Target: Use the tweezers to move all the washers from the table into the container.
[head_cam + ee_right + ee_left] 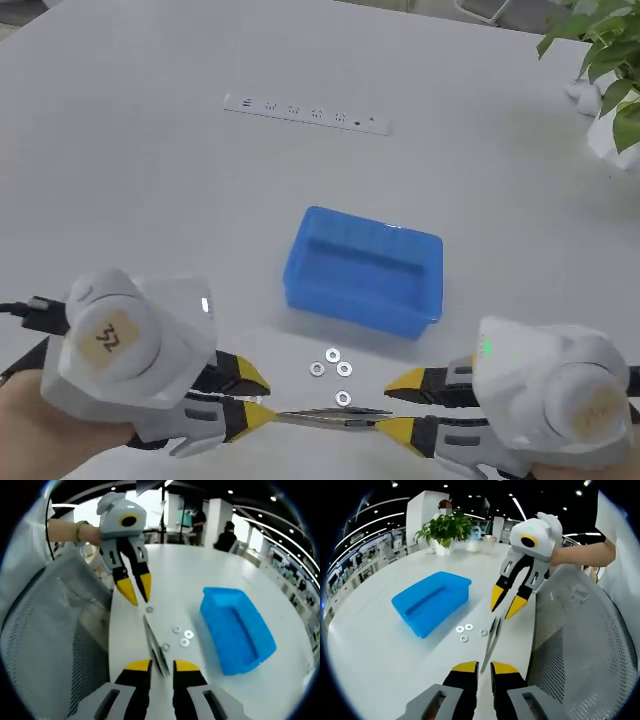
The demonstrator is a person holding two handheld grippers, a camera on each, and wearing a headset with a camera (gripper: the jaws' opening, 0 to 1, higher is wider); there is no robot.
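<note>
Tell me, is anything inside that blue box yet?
Nothing visible: the blue container shows a bare floor, though its near wall hides a front strip. Four washers lie on the table before it.

A broad white matte surface (150,180) carries a slim white power strip (305,112) toward its far side, and leafy green potted plants (600,50) stand at its far right corner. A grey mesh chair back (580,645) stands at its near edge. Beyond is a large open hall with white columns (422,510) and rows of small round ceiling lights (445,486).
</note>
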